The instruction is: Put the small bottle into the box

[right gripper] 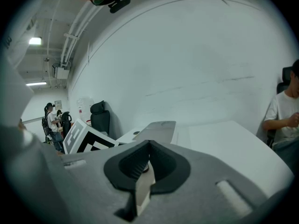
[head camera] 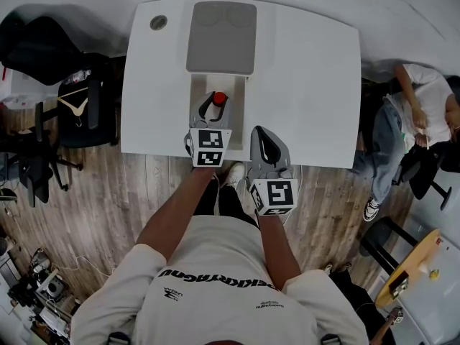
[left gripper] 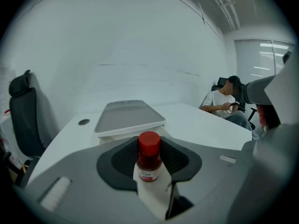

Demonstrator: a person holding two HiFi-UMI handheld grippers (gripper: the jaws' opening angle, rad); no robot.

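Note:
A small bottle (head camera: 219,98) with a red cap stands upright between the jaws of my left gripper (head camera: 213,106), which is shut on it. The left gripper view shows the bottle (left gripper: 149,146) wedged in the dark padded hollow of the left gripper (left gripper: 150,171). The bottle hangs over the open near part of the white box (head camera: 195,92), whose grey lid (head camera: 221,38) lies across the far part. This lid (left gripper: 128,115) shows just beyond the bottle. My right gripper (head camera: 268,148) is shut and empty at the table's front edge, to the right of the box; its jaws (right gripper: 148,164) meet.
The white table (head camera: 309,85) has a round grommet hole (head camera: 158,22) at its far left corner. Black office chairs (head camera: 43,49) stand left of the table. A person (head camera: 420,113) sits off the table's right side.

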